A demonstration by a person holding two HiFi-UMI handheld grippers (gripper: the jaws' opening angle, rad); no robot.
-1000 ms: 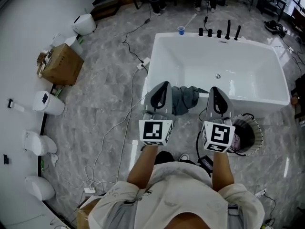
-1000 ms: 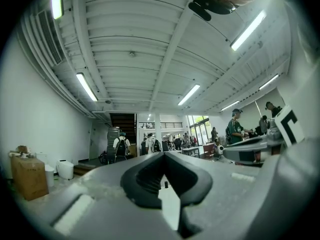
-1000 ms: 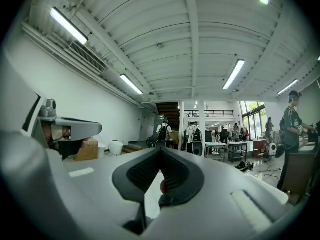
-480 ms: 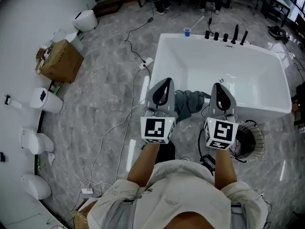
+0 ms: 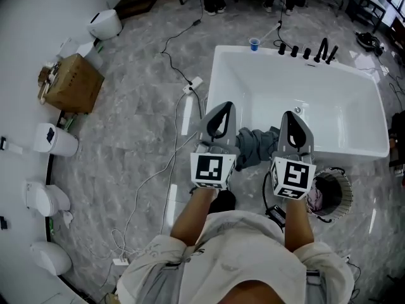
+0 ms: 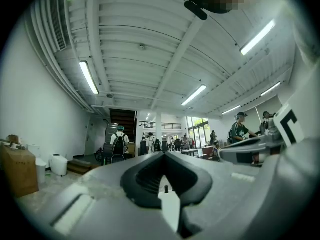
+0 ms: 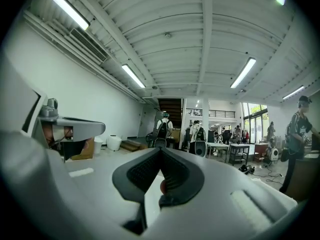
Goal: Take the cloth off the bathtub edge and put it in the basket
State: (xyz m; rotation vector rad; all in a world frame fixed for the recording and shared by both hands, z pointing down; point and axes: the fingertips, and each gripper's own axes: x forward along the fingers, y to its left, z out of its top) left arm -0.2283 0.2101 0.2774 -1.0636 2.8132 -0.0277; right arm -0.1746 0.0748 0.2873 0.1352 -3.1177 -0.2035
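A dark grey cloth (image 5: pixel 255 145) lies crumpled over the near edge of the white bathtub (image 5: pixel 354 100). In the head view it shows between my two grippers, below them. My left gripper (image 5: pixel 222 111) is held level over the tub's near left rim, jaws shut and empty. My right gripper (image 5: pixel 293 116) is level to the right of the cloth, also shut with nothing in it. The round slatted basket (image 5: pixel 331 194) stands on the floor by the tub's near side, under my right hand, with pinkish fabric inside. Both gripper views look over the hall; the left gripper (image 6: pixel 163 154) and right gripper (image 7: pixel 161 149) show closed tips.
Black taps (image 5: pixel 308 51) and a blue cup (image 5: pixel 254 44) sit on the tub's far rim. White and black cables (image 5: pixel 166 163) trail over the marble floor left of the tub. A cardboard box (image 5: pixel 69 83) and white toilets (image 5: pixel 56 139) line the left wall. People (image 6: pixel 119 145) stand far off.
Both grippers have travelled forward together toward the tub, still shut. The tub, the cloth and the basket now sit lower and closer in the head view.
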